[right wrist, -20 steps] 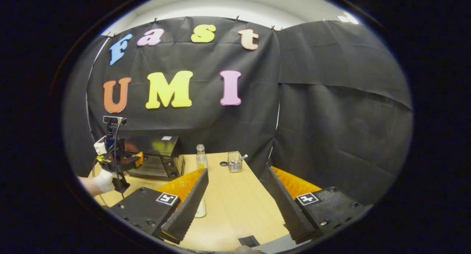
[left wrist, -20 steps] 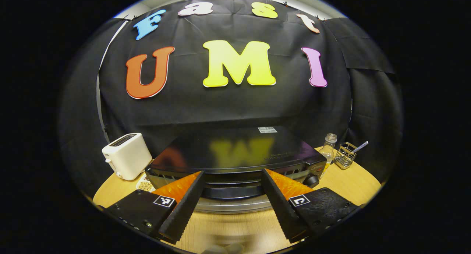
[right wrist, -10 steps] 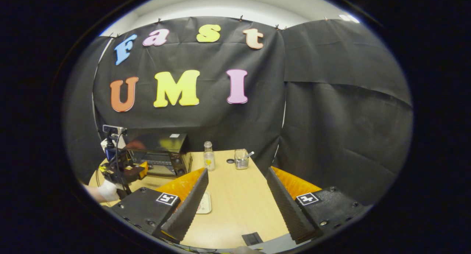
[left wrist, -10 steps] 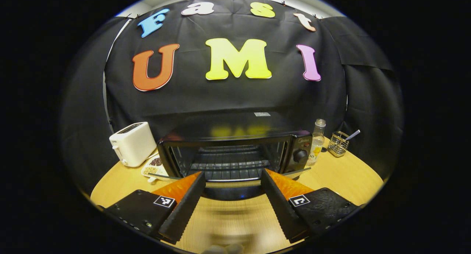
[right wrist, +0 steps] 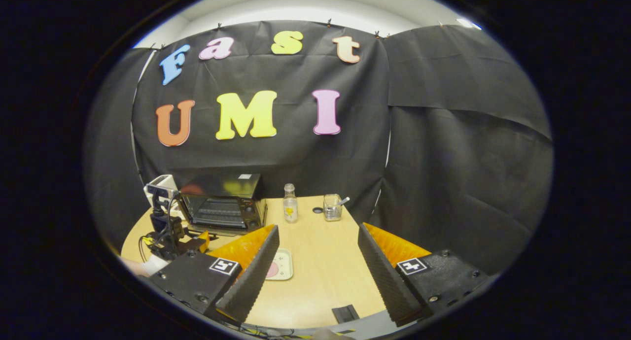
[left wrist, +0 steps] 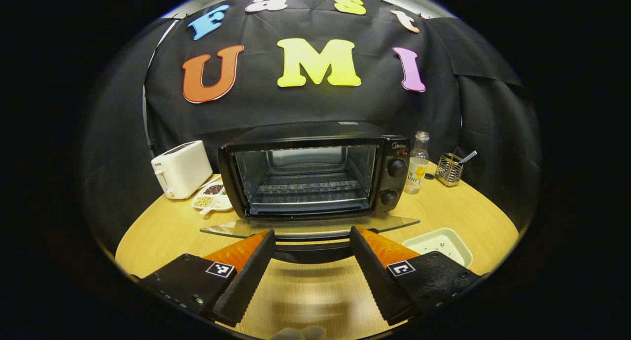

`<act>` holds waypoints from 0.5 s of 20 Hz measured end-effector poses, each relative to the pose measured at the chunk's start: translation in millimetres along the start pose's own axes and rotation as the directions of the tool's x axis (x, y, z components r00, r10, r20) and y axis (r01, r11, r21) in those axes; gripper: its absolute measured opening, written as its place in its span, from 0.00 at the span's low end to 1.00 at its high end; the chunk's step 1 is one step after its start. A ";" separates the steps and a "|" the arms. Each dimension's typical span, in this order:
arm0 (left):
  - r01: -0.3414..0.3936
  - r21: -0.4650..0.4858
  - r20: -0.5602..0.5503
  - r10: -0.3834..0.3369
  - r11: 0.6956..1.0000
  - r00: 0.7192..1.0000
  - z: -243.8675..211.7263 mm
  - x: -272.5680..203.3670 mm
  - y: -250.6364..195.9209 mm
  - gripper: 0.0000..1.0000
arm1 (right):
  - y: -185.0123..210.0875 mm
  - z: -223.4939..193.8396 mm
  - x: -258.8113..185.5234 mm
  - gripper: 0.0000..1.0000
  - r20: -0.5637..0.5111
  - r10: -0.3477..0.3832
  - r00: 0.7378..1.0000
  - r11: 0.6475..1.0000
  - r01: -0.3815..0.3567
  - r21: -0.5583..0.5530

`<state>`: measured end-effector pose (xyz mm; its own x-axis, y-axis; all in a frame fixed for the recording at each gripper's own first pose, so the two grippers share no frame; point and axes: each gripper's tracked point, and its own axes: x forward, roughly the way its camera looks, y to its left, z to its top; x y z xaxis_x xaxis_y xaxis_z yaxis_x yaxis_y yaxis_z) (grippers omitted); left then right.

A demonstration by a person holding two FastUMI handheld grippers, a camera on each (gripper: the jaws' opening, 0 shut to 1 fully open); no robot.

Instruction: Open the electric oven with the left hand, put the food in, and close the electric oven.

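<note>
The round wooden table (left wrist: 162, 231) carries the electric oven (left wrist: 315, 175) toward its far edge, against the booth wall. The oven's glass door (left wrist: 310, 225) lies folded down flat toward the near edge, and the wire rack (left wrist: 310, 189) inside is bare. The white tray (left wrist: 438, 244) sits nearer the front edge, to the right of the door; in the right gripper view a pink piece of food (right wrist: 272, 270) rests on it.

The left gripper (left wrist: 310, 268) hovers in front of the door's handle (left wrist: 310, 246), jaws wide apart and holding nothing. The right gripper (right wrist: 318, 276) is likewise spread and empty. The food lies just ahead of its left finger, so the right gripper is likely the nearer for the pick, and from there the oven mouth lies away to its left.
</note>
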<state>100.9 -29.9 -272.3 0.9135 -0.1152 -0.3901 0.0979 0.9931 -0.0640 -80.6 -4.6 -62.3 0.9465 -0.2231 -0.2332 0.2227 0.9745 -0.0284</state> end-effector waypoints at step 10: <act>0.008 0.012 -0.158 -0.006 1.000 0.987 -65.4 0.2 -3.1 0.97 | -4.1 -22.0 -12.7 1.00 -0.028 -0.037 0.999 0.999 0.038 0.039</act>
<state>75.0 -34.4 -332.3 0.8389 -0.1228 -0.5302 0.1098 0.9924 -0.0561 -98.7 -5.3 -80.6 0.9306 -0.2582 -0.2593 0.2675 0.9636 0.0006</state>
